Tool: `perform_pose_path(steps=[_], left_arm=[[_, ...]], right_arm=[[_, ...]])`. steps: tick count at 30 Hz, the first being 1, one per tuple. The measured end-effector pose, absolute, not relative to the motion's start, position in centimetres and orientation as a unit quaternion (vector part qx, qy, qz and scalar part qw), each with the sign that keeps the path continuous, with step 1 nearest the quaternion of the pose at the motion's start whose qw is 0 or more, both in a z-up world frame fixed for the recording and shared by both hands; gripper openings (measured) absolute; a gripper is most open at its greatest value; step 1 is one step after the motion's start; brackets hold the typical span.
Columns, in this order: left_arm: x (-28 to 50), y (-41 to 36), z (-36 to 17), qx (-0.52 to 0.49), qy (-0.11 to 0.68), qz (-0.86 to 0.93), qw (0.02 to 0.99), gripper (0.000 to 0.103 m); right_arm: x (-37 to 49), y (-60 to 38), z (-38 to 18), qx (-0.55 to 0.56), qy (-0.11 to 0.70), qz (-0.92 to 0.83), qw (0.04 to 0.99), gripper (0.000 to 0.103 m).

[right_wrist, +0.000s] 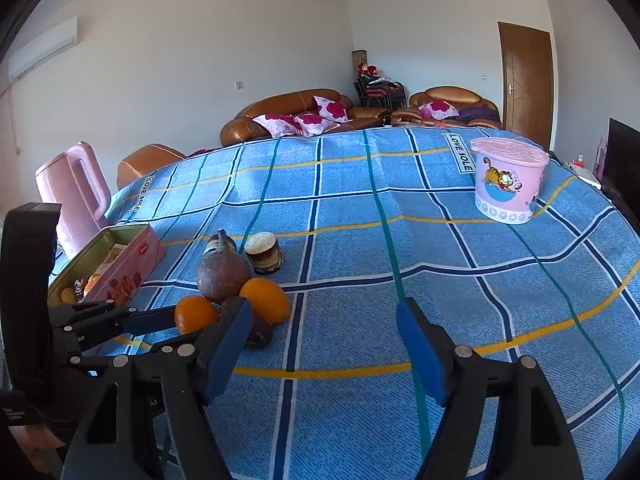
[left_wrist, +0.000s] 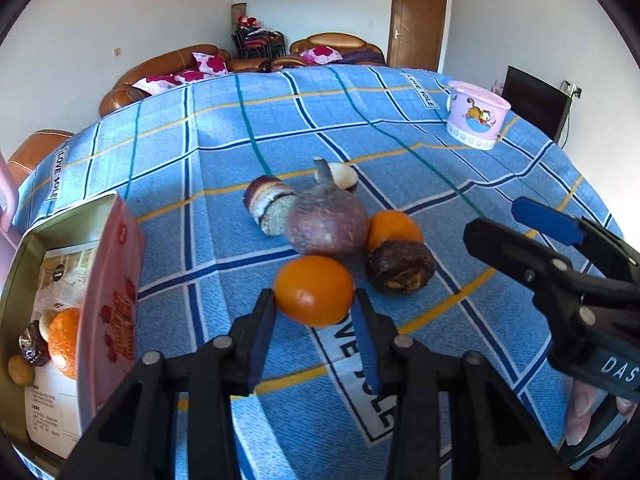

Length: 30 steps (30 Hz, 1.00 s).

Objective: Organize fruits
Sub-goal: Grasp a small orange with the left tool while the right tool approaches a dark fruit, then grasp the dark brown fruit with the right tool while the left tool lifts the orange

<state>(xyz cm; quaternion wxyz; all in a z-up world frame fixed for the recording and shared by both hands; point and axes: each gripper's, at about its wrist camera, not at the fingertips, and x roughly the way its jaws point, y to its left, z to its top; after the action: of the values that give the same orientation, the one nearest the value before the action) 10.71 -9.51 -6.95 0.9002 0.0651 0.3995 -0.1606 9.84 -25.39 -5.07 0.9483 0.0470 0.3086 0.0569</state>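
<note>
From the left wrist view, your left gripper [left_wrist: 314,312] has its fingers [left_wrist: 262,336] pressed on either side of the nearest orange [left_wrist: 314,290], grasping it because it goes into the pink tin [left_wrist: 108,300], which lies to the orange's left and already holds fruit. Behind the orange sits a mangosteen [left_wrist: 326,222].

From the right wrist view, your right gripper [right_wrist: 320,344] stands right of that orange [right_wrist: 195,314], fingers spread wide and empty, keeping clear above the counter [right_wrist: 440,272].
</note>
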Motion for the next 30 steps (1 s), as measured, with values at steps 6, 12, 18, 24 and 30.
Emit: perform_pose_path(steps=[6, 12, 18, 24, 30], left_arm=[[10.5, -7.3, -6.2, 0.065, 0.374, -0.105, 0.919, 0.040], [10.6, -5.8, -6.0, 0.038, 0.369, -0.099, 0.923, 0.040], [10.7, -6.1, -6.2, 0.041, 0.372, -0.105, 0.921, 0.040], [10.5, -5.9, -6.0, 0.036, 0.365, -0.105, 0.924, 0.040], [10.4, -5.7, -5.8, 0.032, 0.358, -0.105, 0.927, 0.040]], right_arm=[[11.3, -23.2, -5.1, 0.035, 0.330, 0.085, 0.940, 0.076], [12.9, -21.4, -6.3, 0.023, 0.368, 0.094, 0.925, 0.075], [13.7, -20.5, -7.3, 0.005, 0.400, 0.099, 0.911, 0.053], [13.4, -20.4, -7.1, 0.004, 0.395, 0.107, 0.912, 0.041], [12.9, -20.3, -6.5, 0.005, 0.376, 0.116, 0.919, 0.041]])
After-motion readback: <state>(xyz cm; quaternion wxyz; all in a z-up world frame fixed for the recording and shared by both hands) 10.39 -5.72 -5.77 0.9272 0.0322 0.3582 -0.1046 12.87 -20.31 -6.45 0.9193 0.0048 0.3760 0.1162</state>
